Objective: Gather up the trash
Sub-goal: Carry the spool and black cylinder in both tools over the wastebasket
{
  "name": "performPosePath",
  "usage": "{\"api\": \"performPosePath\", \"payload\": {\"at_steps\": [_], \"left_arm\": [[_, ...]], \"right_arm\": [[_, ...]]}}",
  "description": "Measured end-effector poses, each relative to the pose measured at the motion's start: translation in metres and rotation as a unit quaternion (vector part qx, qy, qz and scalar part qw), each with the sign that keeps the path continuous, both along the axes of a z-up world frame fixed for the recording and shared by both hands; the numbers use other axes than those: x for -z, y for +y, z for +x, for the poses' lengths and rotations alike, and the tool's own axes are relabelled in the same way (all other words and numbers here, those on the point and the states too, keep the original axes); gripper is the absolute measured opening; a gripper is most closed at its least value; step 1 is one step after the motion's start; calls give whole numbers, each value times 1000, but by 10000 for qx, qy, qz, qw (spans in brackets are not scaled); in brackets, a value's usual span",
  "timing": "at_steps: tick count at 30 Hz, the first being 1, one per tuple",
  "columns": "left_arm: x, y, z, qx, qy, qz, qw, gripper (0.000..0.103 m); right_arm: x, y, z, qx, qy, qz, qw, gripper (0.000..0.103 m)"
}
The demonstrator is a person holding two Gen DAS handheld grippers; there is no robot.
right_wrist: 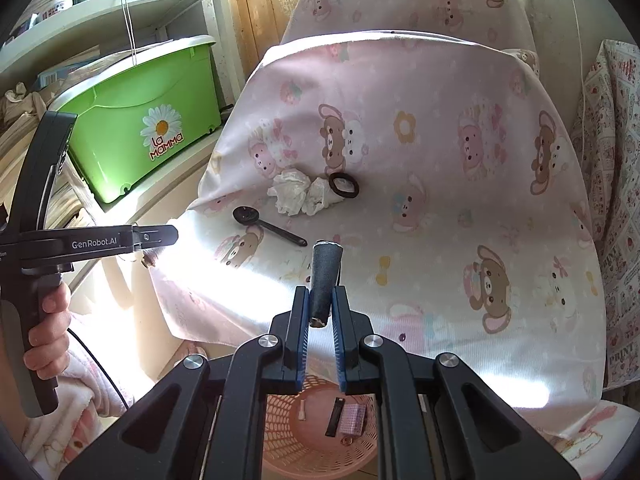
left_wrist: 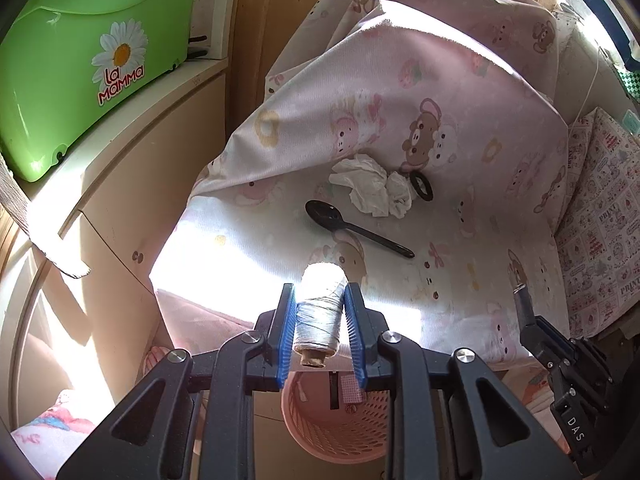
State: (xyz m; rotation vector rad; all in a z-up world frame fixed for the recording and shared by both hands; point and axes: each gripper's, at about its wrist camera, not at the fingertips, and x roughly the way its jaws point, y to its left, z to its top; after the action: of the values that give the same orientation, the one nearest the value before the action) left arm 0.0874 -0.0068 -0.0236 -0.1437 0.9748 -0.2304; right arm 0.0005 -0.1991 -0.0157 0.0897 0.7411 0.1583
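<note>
Trash rides in both your tongs: left tongs (left_wrist: 320,312) clamp a pale thread spool (left_wrist: 318,312), right tongs (right_wrist: 321,308) pinch a dark spool (right_wrist: 325,280), poised above the pink basket (right_wrist: 288,440) for dropping.

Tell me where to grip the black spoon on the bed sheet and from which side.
Grip the black spoon at mid-handle, coming from above with the jaws across it. It lies flat on the sheet, the handle is thin and straight, and that end points away from the crumpled tissues.

Home bedrm: bear-print sheet (right_wrist: 420,152), green storage box (right_wrist: 140,120), shelves (right_wrist: 100,4).
</note>
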Motion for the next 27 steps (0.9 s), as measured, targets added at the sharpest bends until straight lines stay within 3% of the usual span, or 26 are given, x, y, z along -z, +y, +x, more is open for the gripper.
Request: {"api": "performPosePath", "payload": {"at_steps": [12, 23, 27], "left_arm": [[14, -11, -21, 229, 199, 80, 9995, 23], [34, -14, -27, 320, 594, 127, 9976, 23], [41, -24, -29, 378, 610, 373, 9967, 23]], "right_arm": [[14, 24, -25, -317, 176, -176, 9992, 12], [43, 40, -31, -689, 867, -106, 9938, 12], [56, 42, -31, -711, 1087, -72, 9915, 12]]}}
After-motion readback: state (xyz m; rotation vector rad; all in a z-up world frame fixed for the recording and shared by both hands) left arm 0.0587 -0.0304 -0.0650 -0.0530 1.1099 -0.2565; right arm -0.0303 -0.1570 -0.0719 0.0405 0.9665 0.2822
